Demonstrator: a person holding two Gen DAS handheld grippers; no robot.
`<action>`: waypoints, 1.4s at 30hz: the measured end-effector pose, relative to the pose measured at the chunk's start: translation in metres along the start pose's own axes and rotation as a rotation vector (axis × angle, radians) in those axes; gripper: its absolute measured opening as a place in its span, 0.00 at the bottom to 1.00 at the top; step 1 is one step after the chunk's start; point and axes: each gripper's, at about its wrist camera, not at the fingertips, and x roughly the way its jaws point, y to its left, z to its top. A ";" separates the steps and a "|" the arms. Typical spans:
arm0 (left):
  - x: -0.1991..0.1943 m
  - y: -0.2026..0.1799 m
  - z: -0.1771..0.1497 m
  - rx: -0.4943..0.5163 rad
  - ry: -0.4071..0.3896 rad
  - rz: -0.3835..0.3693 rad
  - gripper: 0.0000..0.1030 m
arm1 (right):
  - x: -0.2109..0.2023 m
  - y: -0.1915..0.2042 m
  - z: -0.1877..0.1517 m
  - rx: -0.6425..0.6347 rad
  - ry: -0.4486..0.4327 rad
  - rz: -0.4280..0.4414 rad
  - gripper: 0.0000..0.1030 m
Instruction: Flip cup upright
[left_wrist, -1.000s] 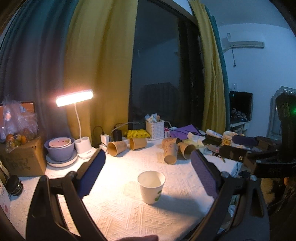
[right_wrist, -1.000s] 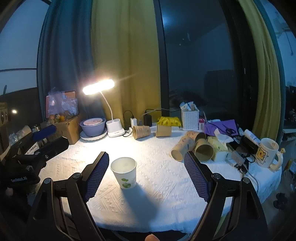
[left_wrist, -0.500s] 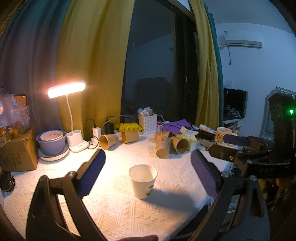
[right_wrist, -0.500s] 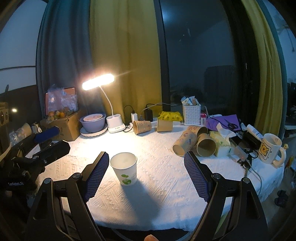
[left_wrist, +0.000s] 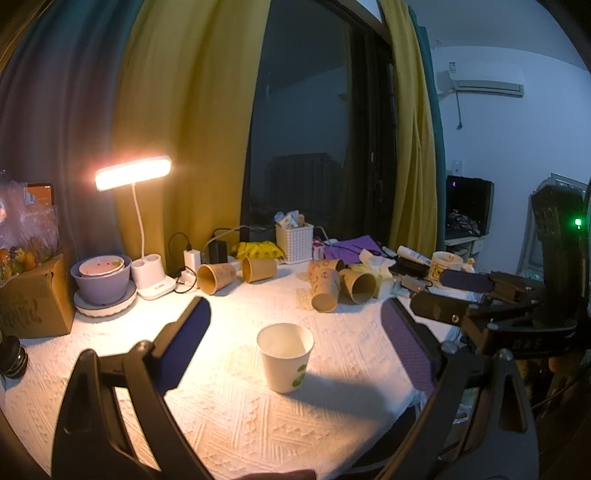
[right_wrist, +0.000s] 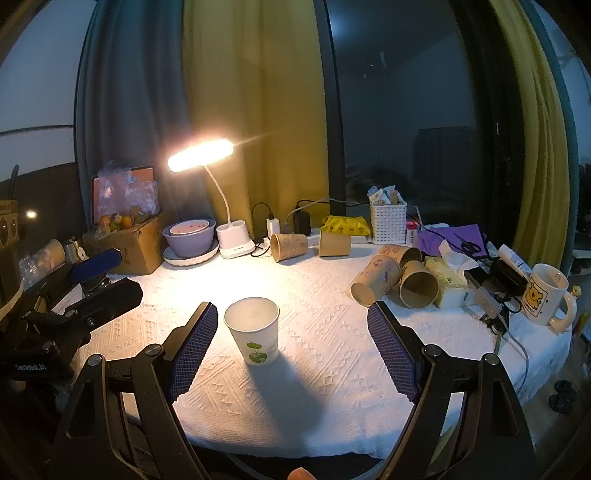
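A white paper cup with a green leaf print (left_wrist: 285, 356) stands upright, mouth up, on the white tablecloth (left_wrist: 229, 410). It also shows in the right wrist view (right_wrist: 253, 334). My left gripper (left_wrist: 295, 343) is open and empty, its blue pads on either side of the cup but well apart from it. My right gripper (right_wrist: 290, 347) is open and empty, with the cup just inside its left finger (right_wrist: 192, 347), not touching. Each gripper shows in the other's view, the right one (left_wrist: 465, 295) at the right and the left one (right_wrist: 96, 280) at the left.
Several brown paper cups (right_wrist: 376, 280) lie on their sides at the back and right. A lit desk lamp (right_wrist: 201, 157), a purple bowl (right_wrist: 190, 236), a cardboard box (right_wrist: 129, 243), a white basket (right_wrist: 388, 221), a tissue box (right_wrist: 445, 275) and a bear mug (right_wrist: 545, 299) ring the table.
The left wrist view swung left, then back right, and sits slightly closer to the cup. The right gripper hardly moved. The cup stayed upright in place. Both grippers stayed open.
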 end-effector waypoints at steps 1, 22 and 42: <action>0.000 0.000 0.000 0.000 0.001 0.000 0.92 | 0.000 0.000 0.000 -0.001 0.001 0.000 0.83; 0.001 0.003 -0.008 -0.016 0.011 -0.003 0.92 | 0.004 0.003 -0.001 -0.006 0.016 0.007 0.83; 0.002 0.000 -0.009 -0.016 0.022 -0.017 0.92 | 0.007 0.005 -0.005 -0.006 0.022 0.008 0.83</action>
